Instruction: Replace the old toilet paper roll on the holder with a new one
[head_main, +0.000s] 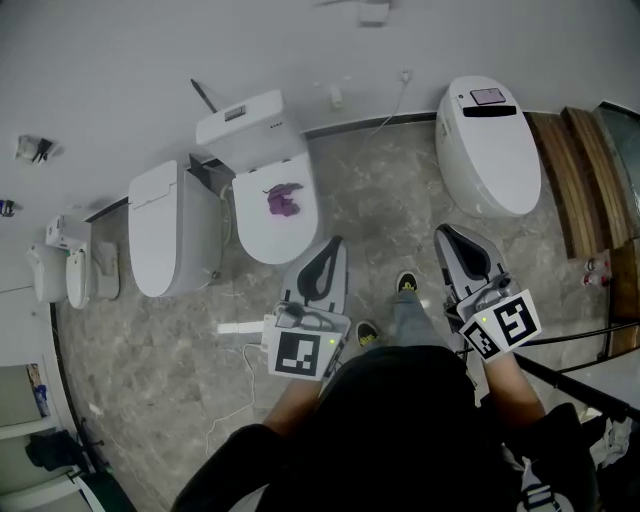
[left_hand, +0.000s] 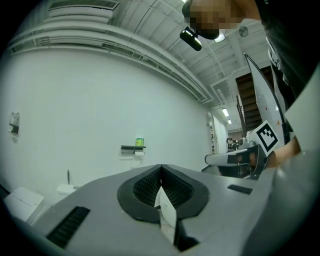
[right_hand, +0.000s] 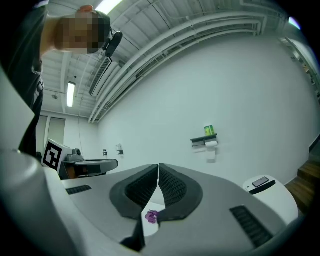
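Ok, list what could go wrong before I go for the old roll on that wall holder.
1. The left gripper and right gripper are both shut and empty, and no new roll is in view. Stripping the toilet paper roll now may leave the holder bare.
2. The green container stands right above the roll, so a high reach could knock it off.
3. A white cable lies on the floor by the toilets and could snag a foot.
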